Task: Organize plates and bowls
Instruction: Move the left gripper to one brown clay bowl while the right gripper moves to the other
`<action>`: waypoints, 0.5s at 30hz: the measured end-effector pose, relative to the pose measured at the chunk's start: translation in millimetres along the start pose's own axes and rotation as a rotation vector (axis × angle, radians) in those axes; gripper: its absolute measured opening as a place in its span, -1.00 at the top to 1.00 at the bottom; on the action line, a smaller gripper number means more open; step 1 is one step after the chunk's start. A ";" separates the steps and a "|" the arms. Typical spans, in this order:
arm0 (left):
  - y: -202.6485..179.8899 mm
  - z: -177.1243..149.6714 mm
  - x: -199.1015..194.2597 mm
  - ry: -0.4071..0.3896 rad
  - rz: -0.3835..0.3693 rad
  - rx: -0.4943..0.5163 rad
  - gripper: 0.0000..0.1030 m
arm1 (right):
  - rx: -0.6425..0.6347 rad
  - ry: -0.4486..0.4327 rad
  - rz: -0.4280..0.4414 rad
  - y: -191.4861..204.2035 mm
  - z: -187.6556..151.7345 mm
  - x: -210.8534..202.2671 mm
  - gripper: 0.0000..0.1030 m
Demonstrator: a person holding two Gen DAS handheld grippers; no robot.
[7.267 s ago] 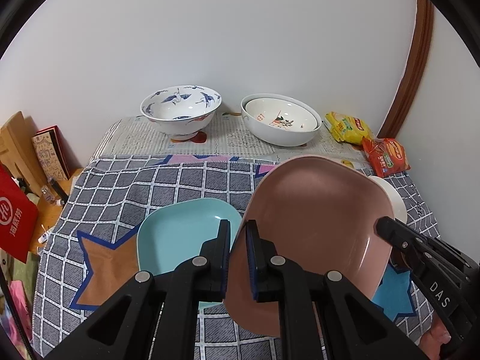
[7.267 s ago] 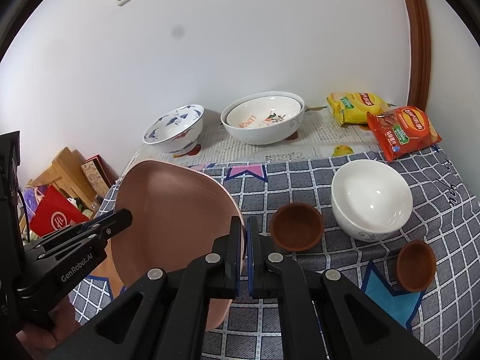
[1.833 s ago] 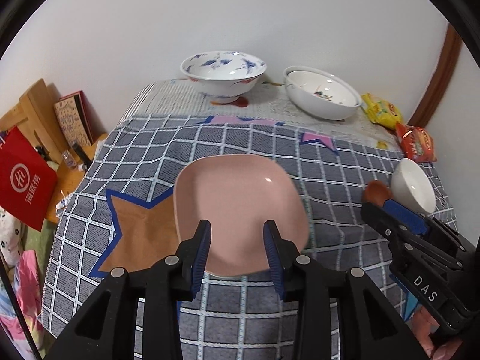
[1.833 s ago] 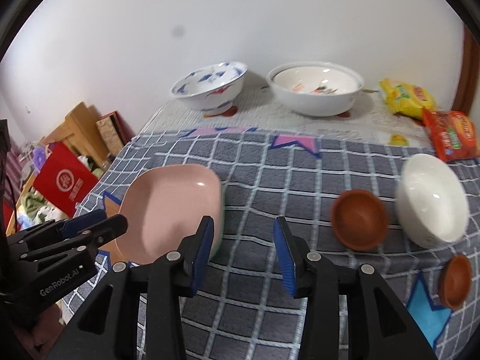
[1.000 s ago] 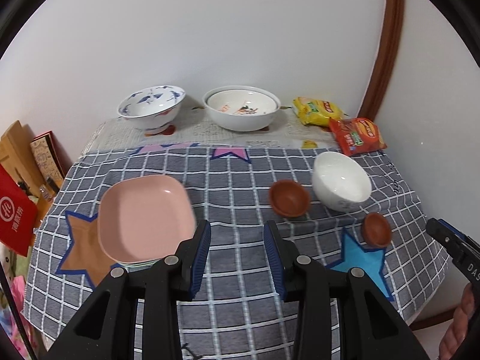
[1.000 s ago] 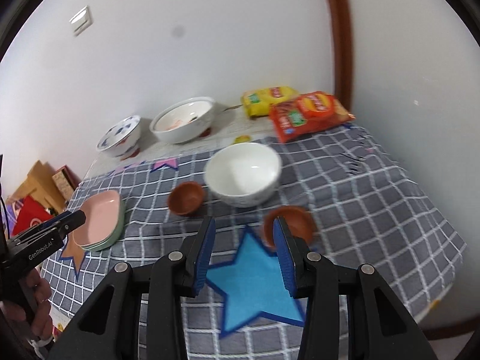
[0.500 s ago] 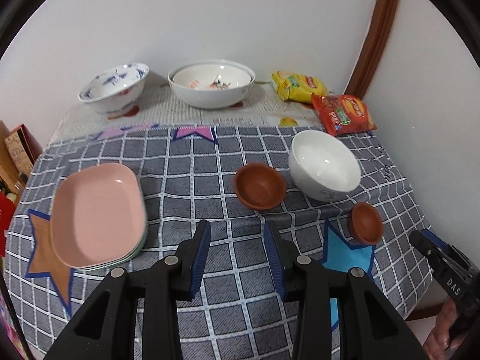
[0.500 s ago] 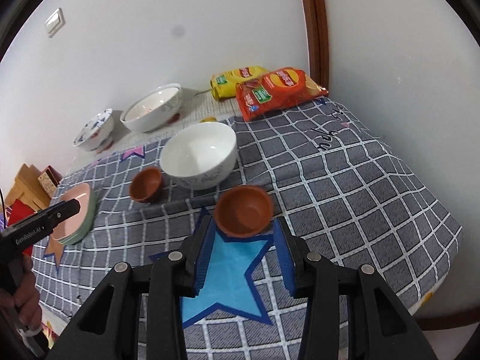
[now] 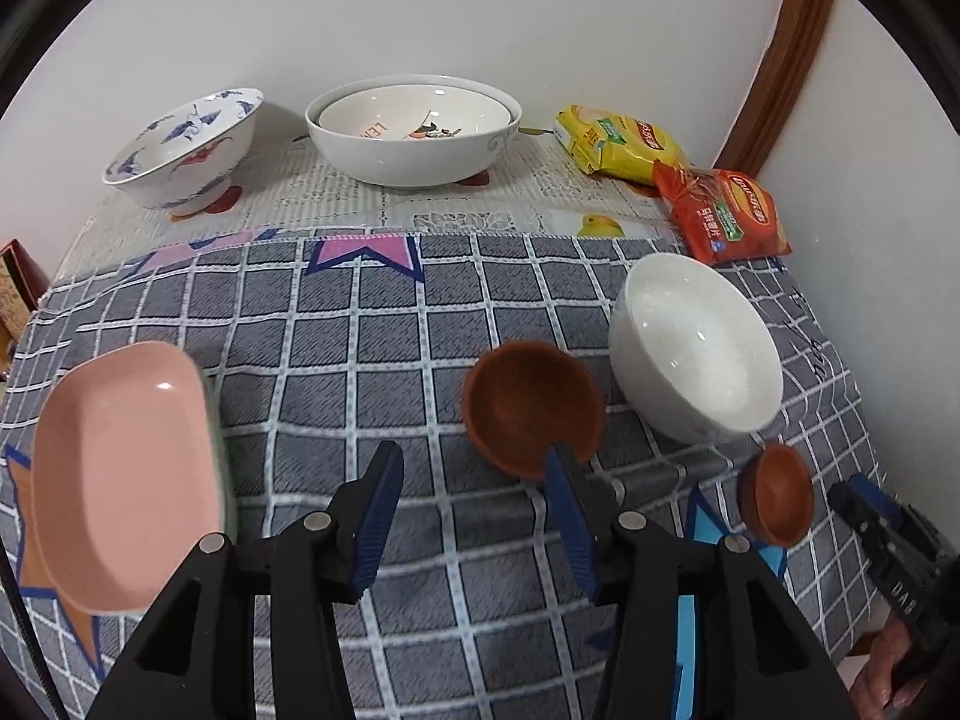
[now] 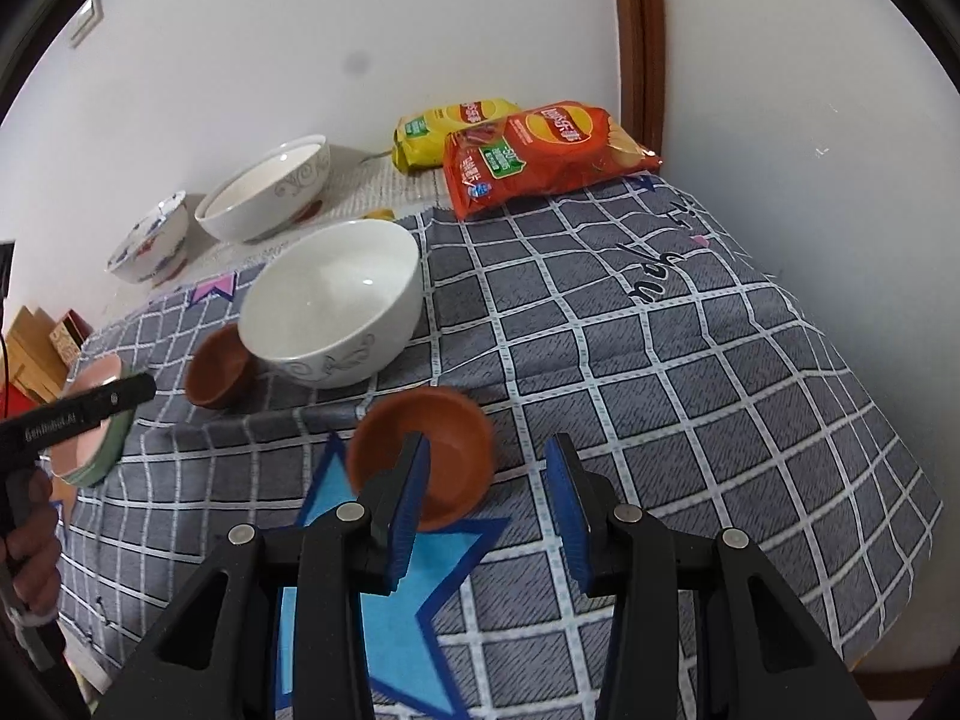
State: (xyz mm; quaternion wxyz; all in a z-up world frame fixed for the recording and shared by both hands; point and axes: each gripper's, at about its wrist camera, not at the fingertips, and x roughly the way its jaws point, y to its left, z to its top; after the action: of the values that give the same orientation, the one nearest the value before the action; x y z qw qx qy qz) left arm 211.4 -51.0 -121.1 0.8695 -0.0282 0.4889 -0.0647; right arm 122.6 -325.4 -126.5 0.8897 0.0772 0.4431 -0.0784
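- Grey checked cloth (image 9: 384, 360) covers the table, white wall behind; newspaper strip at the far edge.
- Larger brown bowl (image 9: 531, 405) sits upright on the cloth just left of the white bowl (image 9: 699, 354), near or touching it.
- Left gripper (image 9: 474, 516) has come down toward that brown bowl since 1 s ago; its right finger now overlaps the bowl's near rim in view, contact cannot be told.
- Left jaws have just been opening, now apart, only cloth between them, nothing held.
- Smaller brown bowl (image 10: 423, 456) sits at the tip of the blue star patch (image 10: 384, 600), near the front edge.
- Right gripper (image 10: 486, 510) is lower and closer to it than 1 s ago; left finger sits in front of the bowl, most of the bowl left of the gap.
- Right jaws apart, same width as before, holding nothing.
- Pink plate (image 9: 120, 480) rests stacked on a green plate at the left; 7 s ago both grippers were carrying it.
- 2 nested white bowls (image 9: 414, 132) and a blue-patterned bowl (image 9: 186, 147) stand at the back, unchanged.
- Yellow bag (image 9: 618, 144) and red chip bag (image 9: 723, 216) lie in the far right corner.
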 end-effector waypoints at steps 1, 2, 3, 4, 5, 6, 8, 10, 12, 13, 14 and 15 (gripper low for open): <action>-0.3 1.8 2.5 -0.001 0.003 0.001 0.09 | -0.004 0.007 0.002 -0.6 -0.2 4.2 0.20; -0.2 3.2 4.5 -0.004 0.007 0.002 0.09 | -0.001 0.014 0.003 -1.5 -0.6 8.5 0.20; -0.1 4.9 6.9 -0.008 0.013 0.002 0.09 | 0.002 0.020 0.006 -2.4 -1.0 12.3 0.20; -0.4 6.5 9.2 -0.008 0.018 0.002 0.09 | 0.003 0.028 0.010 -2.7 -1.6 16.3 0.20; -0.3 8.1 12.1 -0.005 0.021 0.001 0.09 | 0.005 0.036 0.013 -3.6 -2.2 20.4 0.20; -0.1 9.7 15.7 -0.002 0.023 -0.001 0.09 | 0.008 0.045 0.015 -4.3 -3.0 24.4 0.20; -0.6 11.3 22.3 0.006 0.027 0.000 0.10 | 0.014 0.054 0.022 -5.5 -4.3 30.0 0.20; -1.2 12.2 29.2 0.014 0.035 0.004 0.09 | 0.019 0.054 0.025 -6.6 -4.0 33.7 0.20; -2.2 12.3 35.1 0.025 0.035 0.005 0.09 | 0.023 0.053 0.027 -7.7 -3.6 37.5 0.21; -2.4 12.4 37.4 0.029 0.036 0.005 0.10 | 0.025 0.053 0.032 -8.2 -3.5 38.8 0.26; -2.9 12.6 39.4 0.032 0.036 0.007 0.10 | 0.028 0.056 0.035 -8.7 -3.3 40.0 0.28; -3.5 12.8 41.3 0.032 0.033 0.010 0.10 | 0.033 0.057 0.038 -9.0 -3.2 41.4 0.28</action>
State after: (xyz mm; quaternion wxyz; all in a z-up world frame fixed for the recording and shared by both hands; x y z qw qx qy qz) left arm 243.2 -60.5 -149.0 0.8625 -0.0147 0.5030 -0.0533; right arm 142.9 -336.4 -162.2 0.8765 0.1023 0.4656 -0.0667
